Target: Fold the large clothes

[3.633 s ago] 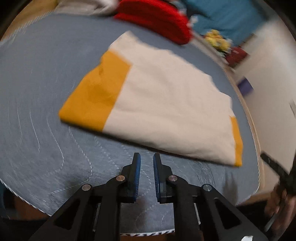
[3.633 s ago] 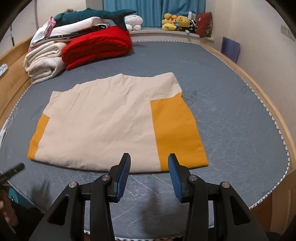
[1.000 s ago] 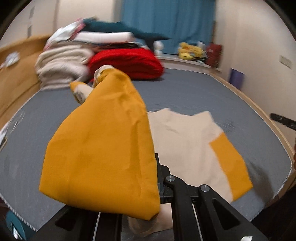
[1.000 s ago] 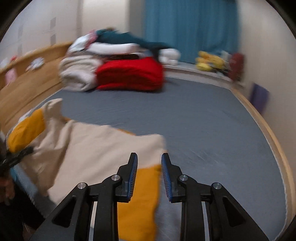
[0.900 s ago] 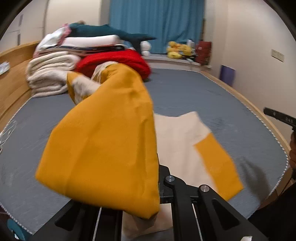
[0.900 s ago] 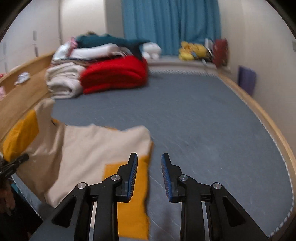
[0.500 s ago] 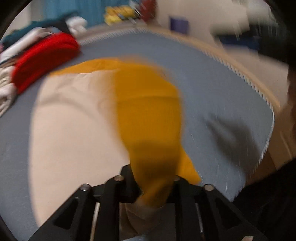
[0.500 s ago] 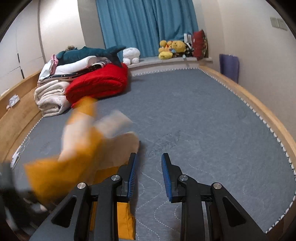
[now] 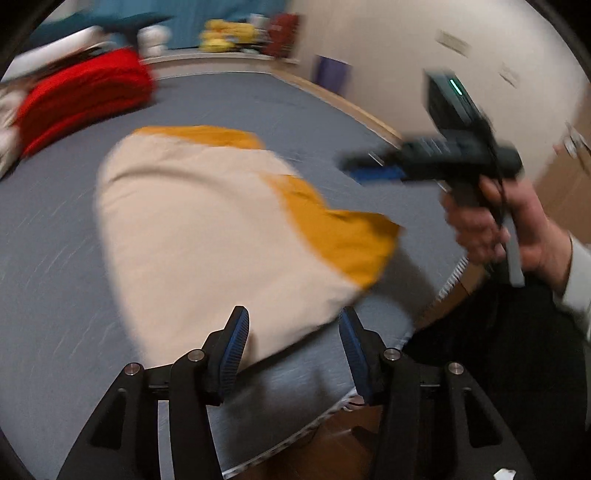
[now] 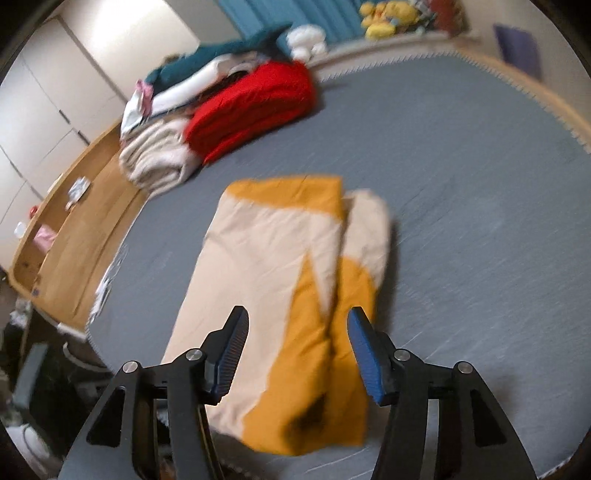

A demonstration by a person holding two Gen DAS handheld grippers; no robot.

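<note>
A cream garment with mustard-yellow panels [image 9: 207,229] lies folded in half on the grey bed [image 9: 48,266]. In the right wrist view the garment [image 10: 280,266] lies in two layers, with yellow ends near the front edge. My left gripper [image 9: 291,343] is open and empty just above the garment's near edge. My right gripper [image 10: 295,343] is open and empty above the yellow end. The right gripper also shows in the left wrist view [image 9: 373,171], held in a hand at the right.
A red blanket [image 10: 255,107] and a stack of folded cream and white linens [image 10: 159,151] sit at the far side of the bed. A wooden bed frame [image 10: 74,236] runs along the left. Stuffed toys [image 10: 391,14] line the far sill.
My left gripper carried the yellow end over the garment, laid it down and opened. My right gripper opened wider and now tilts down over the folded garment.
</note>
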